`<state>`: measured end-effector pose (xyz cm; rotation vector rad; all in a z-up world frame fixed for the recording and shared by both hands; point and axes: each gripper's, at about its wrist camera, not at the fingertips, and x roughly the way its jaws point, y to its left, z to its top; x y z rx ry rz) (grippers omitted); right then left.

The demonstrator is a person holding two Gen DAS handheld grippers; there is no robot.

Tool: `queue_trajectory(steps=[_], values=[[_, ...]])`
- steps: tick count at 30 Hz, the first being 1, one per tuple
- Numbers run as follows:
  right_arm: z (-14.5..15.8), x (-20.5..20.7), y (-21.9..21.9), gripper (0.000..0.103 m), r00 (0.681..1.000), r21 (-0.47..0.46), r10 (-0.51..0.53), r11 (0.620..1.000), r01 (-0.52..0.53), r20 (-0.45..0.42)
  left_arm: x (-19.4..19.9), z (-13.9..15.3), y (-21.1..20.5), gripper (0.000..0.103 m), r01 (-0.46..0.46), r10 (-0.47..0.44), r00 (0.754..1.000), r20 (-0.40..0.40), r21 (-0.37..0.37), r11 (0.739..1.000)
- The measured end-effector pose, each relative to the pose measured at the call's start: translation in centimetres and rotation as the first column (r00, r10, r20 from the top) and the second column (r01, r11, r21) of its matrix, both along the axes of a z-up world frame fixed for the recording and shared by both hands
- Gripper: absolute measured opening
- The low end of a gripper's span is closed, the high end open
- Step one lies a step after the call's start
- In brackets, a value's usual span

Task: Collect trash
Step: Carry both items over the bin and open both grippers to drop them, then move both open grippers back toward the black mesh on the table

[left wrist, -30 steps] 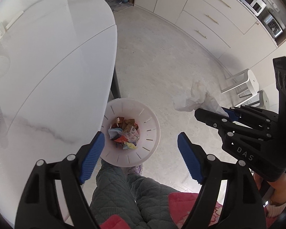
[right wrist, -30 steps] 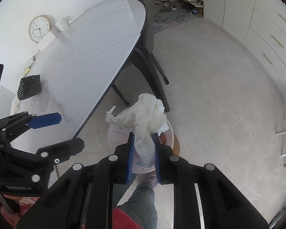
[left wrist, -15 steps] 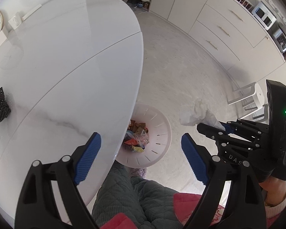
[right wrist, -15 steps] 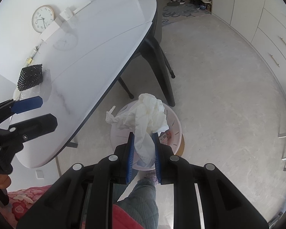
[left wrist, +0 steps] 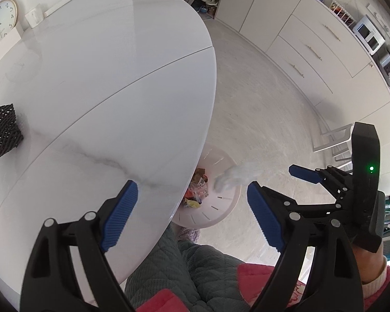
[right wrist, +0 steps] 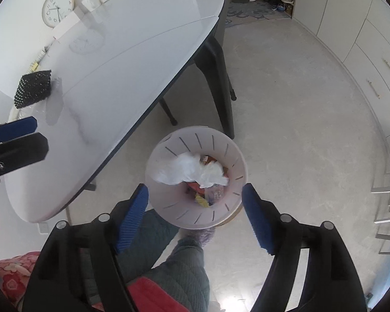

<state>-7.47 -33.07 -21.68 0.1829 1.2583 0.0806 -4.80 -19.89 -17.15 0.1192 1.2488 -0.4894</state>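
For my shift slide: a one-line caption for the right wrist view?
Right tongs opening, empty, above the round white plastic bin, crumpled white tissue inside.

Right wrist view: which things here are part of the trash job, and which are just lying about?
Job:
- tissue, lying in the bin
- bin on the floor, other trash inside
- right gripper, jaws opening, nothing between them

Lying about:
- clock
- black mesh holder on the table
- chair

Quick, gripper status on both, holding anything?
Left gripper: open, holding nothing.
Right gripper: jaws opening, nothing between them; the crumpled white tissue is in the white slotted plastic bin.
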Motion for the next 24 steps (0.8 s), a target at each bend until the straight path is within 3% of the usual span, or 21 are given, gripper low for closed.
queue_trajectory(steps=[8, 15, 24], values=[[0.8, 0.4, 0.4, 0.098, 1.000, -0.010, -0.019, 1.000, 0.019, 0.008, 0.3, 0.7, 1.6, 0.082, -0.048, 0.048, 0.999, 0.009, -0.012, 0.999], [2.2, 0.9, 0.8, 0.098, 1.000, 0.025, -0.010, 1.000, 0.010, 0.012, 0.4, 1.6, 4.3, 0.082, -0.096, 0.096, 0.995, 0.028, 0.007, 0.995], [4.3, 3.7, 5.5, 0.100, 0.994, 0.032, 0.094, 0.995, -0.096, 0.048, 2.0, 3.1, 12.2, 0.082, -0.242, 0.241, 0.969, 0.044, 0.010, 0.970]])
